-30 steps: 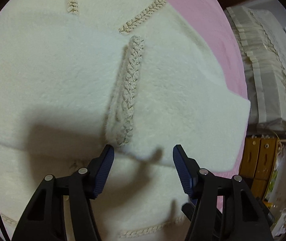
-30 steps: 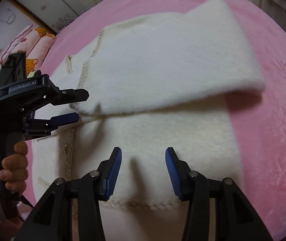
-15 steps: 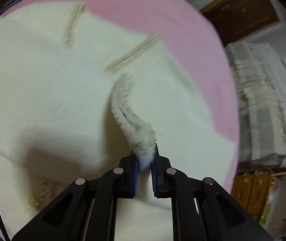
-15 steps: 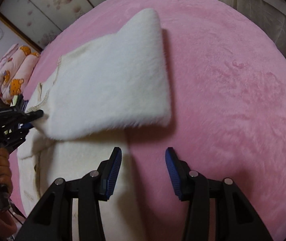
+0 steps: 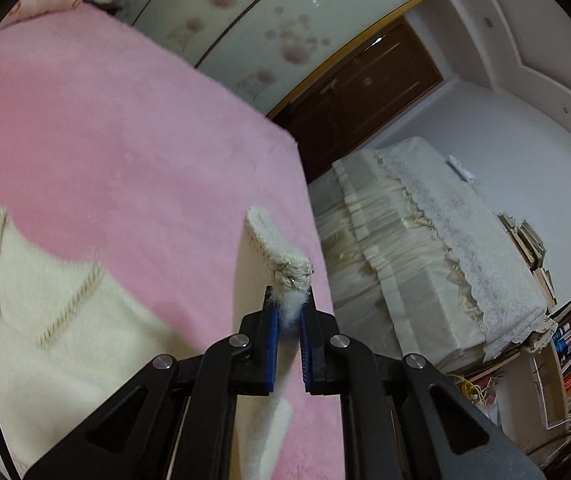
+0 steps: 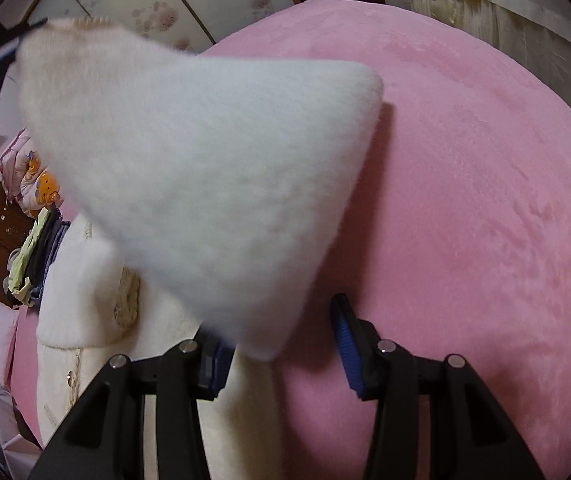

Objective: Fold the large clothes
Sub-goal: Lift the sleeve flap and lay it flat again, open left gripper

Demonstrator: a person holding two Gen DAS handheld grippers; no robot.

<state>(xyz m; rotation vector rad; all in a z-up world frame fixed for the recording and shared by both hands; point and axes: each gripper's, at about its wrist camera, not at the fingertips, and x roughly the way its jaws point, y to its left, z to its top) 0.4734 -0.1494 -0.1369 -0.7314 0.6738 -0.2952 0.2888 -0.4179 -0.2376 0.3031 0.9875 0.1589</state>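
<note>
Pink bedspread (image 5: 105,128) underlies the sweater (image 5: 57,320); left gripper (image 5: 288,322) pinches its cuff, right gripper (image 6: 281,344) gapes empty.

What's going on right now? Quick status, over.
Left gripper shut on the braided cuff, sleeve lifted. Right gripper open, empty, under the sleeve. Pink blanket ahead, nothing blocking.

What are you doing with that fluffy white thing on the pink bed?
A person is folding a fuzzy cream sweater on a pink blanket. The left gripper is shut on the braided cuff of a sleeve and holds it lifted off the blanket. In the right camera view that sleeve hangs in the air in front of the right gripper, which is open and holds nothing. The rest of the sweater lies flat on the blanket.
</note>
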